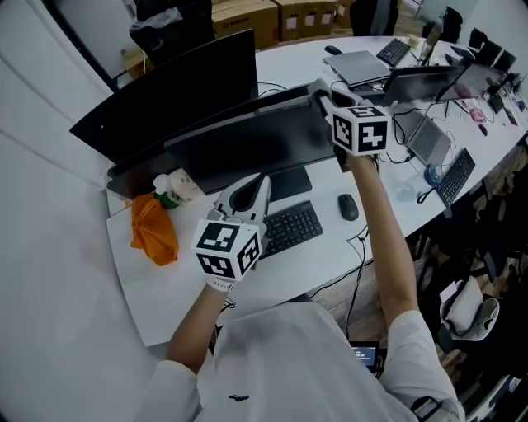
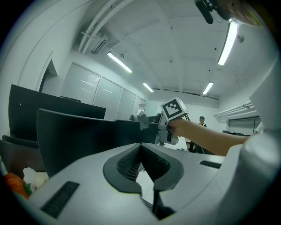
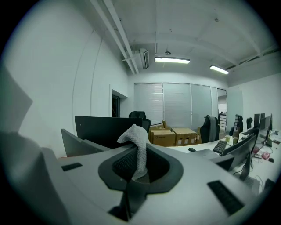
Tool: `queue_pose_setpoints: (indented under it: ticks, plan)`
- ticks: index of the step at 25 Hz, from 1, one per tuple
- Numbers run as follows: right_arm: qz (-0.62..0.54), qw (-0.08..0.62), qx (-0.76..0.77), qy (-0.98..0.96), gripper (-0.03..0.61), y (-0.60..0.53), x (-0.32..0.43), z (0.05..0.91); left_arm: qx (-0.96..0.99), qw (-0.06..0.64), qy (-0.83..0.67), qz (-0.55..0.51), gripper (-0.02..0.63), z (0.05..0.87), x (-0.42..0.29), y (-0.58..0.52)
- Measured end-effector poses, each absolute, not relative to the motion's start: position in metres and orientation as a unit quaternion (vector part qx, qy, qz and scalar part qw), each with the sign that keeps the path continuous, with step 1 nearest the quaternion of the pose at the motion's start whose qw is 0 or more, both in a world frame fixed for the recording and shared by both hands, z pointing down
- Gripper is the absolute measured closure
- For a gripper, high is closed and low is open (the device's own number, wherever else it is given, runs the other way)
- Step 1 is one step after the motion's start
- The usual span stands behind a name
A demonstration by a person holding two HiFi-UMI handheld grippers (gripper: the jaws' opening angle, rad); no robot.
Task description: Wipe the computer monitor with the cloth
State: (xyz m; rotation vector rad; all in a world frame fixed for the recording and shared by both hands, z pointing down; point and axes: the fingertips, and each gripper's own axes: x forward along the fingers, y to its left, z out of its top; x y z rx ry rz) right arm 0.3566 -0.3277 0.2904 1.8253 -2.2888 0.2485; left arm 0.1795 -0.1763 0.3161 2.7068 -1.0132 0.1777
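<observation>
The black computer monitor (image 1: 247, 140) stands in the middle of the white desk (image 1: 157, 288), above a black keyboard (image 1: 289, 229). My right gripper (image 1: 324, 93) is up at the monitor's top right edge, shut on a small white textured cloth (image 3: 137, 145) that sticks up from between its jaws. My left gripper (image 1: 250, 194) hovers lower, in front of the monitor's foot and above the keyboard's left end, shut with nothing in it (image 2: 141, 151). In the left gripper view the monitor (image 2: 83, 136) fills the left side, with the right gripper's marker cube (image 2: 172, 110) beyond it.
An orange bag (image 1: 153, 229) and a white bottle (image 1: 175, 188) lie at the desk's left. A mouse (image 1: 347, 207) sits right of the keyboard. A second dark monitor (image 1: 177, 91) stands behind. Laptops (image 1: 412, 82), another keyboard (image 1: 456, 175) and cables crowd the right; cardboard boxes (image 1: 247, 16) stand behind.
</observation>
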Motion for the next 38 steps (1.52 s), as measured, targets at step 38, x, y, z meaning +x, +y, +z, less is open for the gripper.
queue_pose_setpoints:
  ticks: [38]
  plan:
    - [0.233, -0.134, 0.654, -0.707, 0.540, -0.318, 0.560, 0.392, 0.930, 0.127, -0.319, 0.134, 0.595, 0.357, 0.217, -0.171]
